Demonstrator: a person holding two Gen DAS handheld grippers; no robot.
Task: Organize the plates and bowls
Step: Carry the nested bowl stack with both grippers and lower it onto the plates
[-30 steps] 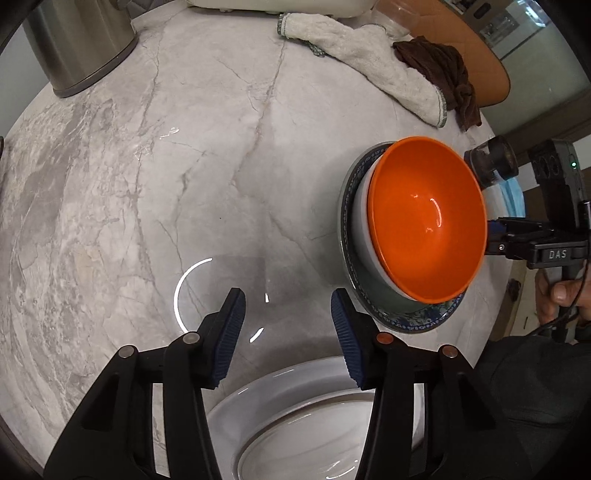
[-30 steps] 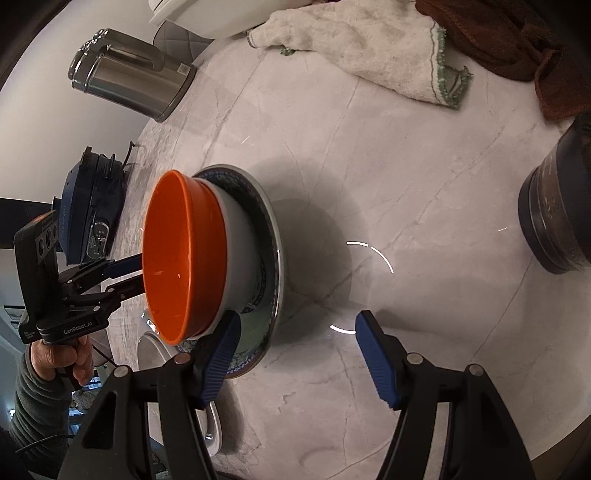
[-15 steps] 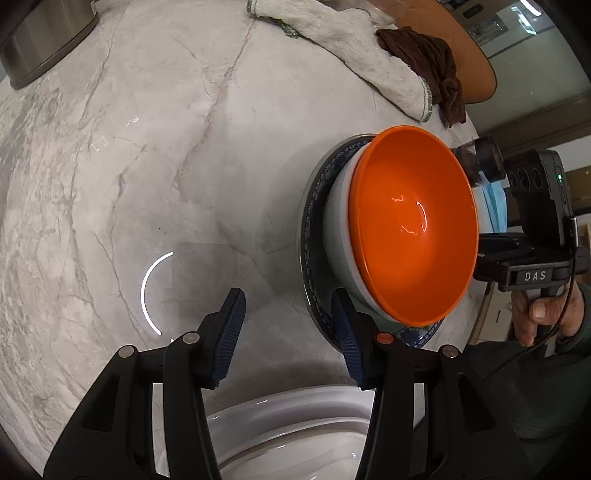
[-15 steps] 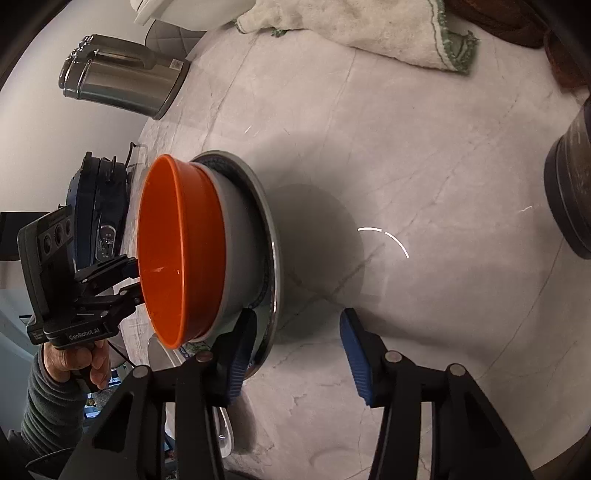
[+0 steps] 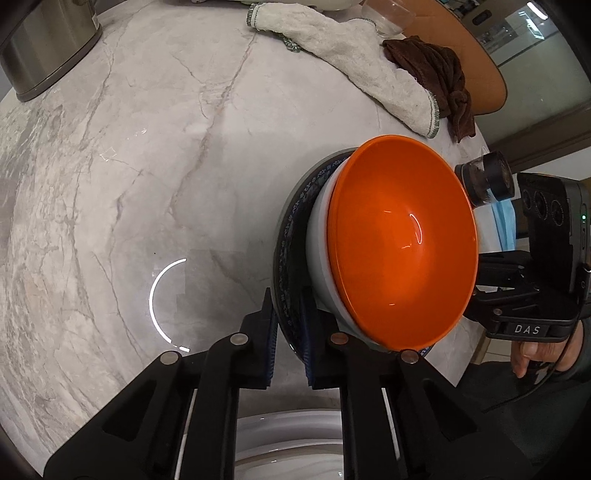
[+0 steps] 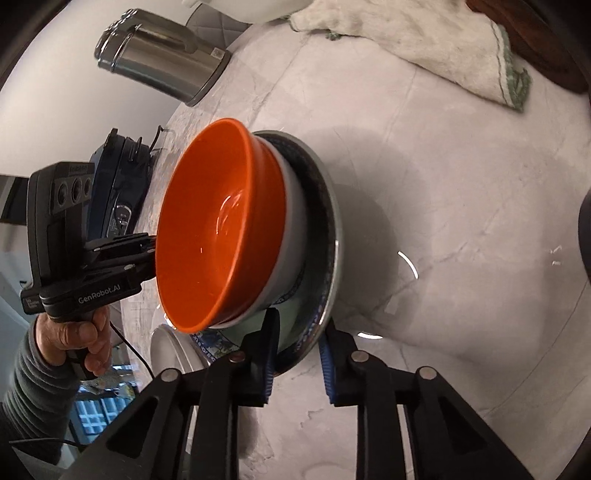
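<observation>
Plate (image 5: 291,229) beside white towel (image 5: 369,62)

Clutter I'm seeing around the work area

I'm looking across a grey-veined marble tabletop (image 5: 155,155); a steel kettle (image 6: 162,62) is standing at about ten o'clock on it. A white towel with green edging (image 5: 369,70) is lying crumpled at one o'clock, and a brown cloth (image 5: 439,74) is bunching up against its right end. A clear glass (image 5: 386,20) is sitting just behind them, beside an orange-brown round surface (image 5: 476,77). A dark blue device with a cord (image 6: 118,192) is resting at nine o'clock in the right wrist view.
</observation>
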